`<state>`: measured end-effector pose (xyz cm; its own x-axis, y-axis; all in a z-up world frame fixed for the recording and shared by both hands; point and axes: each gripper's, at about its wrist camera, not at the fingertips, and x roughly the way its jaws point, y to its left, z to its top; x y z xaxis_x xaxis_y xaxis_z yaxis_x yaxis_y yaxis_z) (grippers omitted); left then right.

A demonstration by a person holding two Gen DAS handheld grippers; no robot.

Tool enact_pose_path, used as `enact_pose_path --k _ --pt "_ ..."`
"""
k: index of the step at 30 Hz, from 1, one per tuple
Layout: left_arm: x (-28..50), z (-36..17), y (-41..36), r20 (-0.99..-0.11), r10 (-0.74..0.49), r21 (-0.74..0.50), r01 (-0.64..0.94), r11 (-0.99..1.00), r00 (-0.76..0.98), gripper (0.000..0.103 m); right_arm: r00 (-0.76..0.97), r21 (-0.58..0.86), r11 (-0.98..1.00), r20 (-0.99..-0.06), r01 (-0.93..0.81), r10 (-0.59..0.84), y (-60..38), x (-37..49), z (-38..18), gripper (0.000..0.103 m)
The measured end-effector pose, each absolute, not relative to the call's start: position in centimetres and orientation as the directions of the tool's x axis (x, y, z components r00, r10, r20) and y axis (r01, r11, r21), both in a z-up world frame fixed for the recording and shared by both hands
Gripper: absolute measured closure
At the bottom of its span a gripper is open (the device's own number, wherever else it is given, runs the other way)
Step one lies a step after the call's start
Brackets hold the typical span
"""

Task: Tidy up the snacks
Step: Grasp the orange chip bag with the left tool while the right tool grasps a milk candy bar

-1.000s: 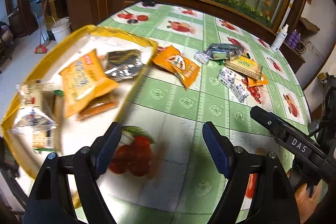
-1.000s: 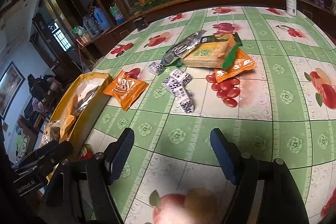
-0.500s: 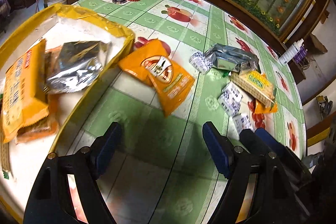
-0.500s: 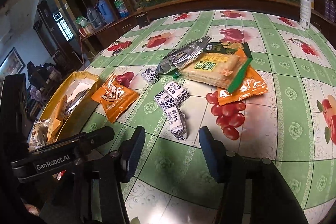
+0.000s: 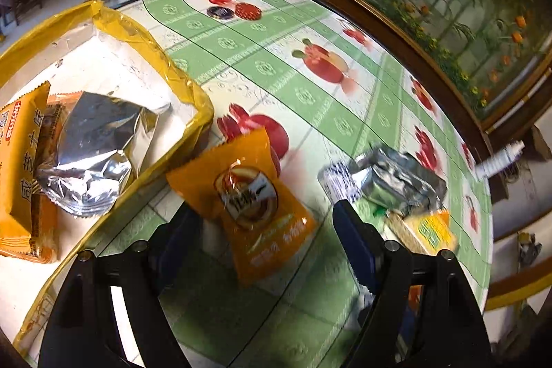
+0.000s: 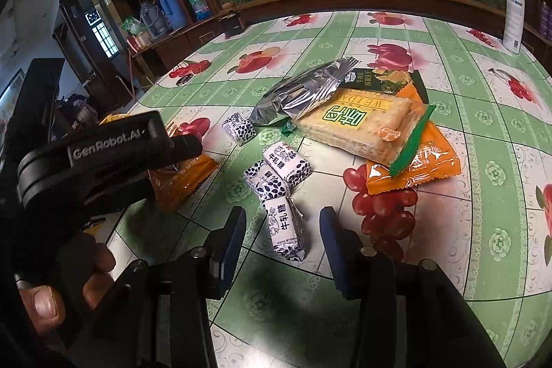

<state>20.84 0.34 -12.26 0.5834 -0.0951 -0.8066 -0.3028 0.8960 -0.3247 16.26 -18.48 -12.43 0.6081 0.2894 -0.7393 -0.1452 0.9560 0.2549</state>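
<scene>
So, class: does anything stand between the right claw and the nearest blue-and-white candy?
Nothing visible does. The candy lies on the tablecloth between the right claw fingers, which have just been closing; their pads are not yet touching it.

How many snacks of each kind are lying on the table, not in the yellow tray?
White-and-blue wrapped candies: 4
Orange plastic packets: 2
Silver foil packet: 1
Clear cracker pack with yellow-green label: 1
Dark green packet: 1
Total: 9

Both grippers have black frames with silver screws and blue pads: the left gripper (image 5: 265, 237) and the right gripper (image 6: 283, 230). The left one's body reads "GenRobot.AI" in white. A hand (image 6: 65, 285) wears a black fingerless glove.
</scene>
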Motion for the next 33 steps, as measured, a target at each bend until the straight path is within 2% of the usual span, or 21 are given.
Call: enact_pose_path --k 3,5,8,9,11,20,33 --pt "21.6 -12.5 -1.1 -0.814 -0.021 -0.22 -0.275 0.936 0.581 0.024 0.613 0.231 0.962 -0.742 -0.147 0.272 -18.3 16.5 -12.5 0.068" --pt "21.7 -12.7 -2.0 -0.815 0.03 -0.137 -0.243 0.96 0.579 0.028 0.618 0.21 0.966 -0.743 -0.149 0.257 -18.2 16.5 -12.5 0.071" --pt "21.3 -12.7 -2.1 -0.8 0.066 -0.078 -0.213 0.974 0.596 0.057 0.622 0.173 0.974 -0.749 -0.15 0.229 -18.0 16.3 -12.5 0.079" --pt "21.1 -12.7 -1.8 -0.798 0.056 -0.083 -0.201 0.976 0.601 0.067 0.621 0.166 0.975 -0.751 -0.148 0.223 -17.9 16.3 -12.5 0.086" --pt "20.7 -12.6 -1.0 -0.796 0.009 -0.114 -0.165 0.98 0.606 0.092 0.62 0.17 0.975 -0.752 -0.147 0.224 -18.1 16.2 -12.5 0.089" --pt "15.3 -12.3 0.9 -0.787 -0.162 -0.236 -0.048 0.971 0.595 0.095 0.616 0.216 0.965 -0.743 -0.151 0.262 -18.8 13.5 -11.7 0.089" --pt "5.8 -6.2 3.3 -0.711 -0.148 -0.173 0.033 0.984 0.687 0.094 0.63 0.316 0.93 -0.689 -0.186 0.36 -18.1 7.0 -9.2 0.089"
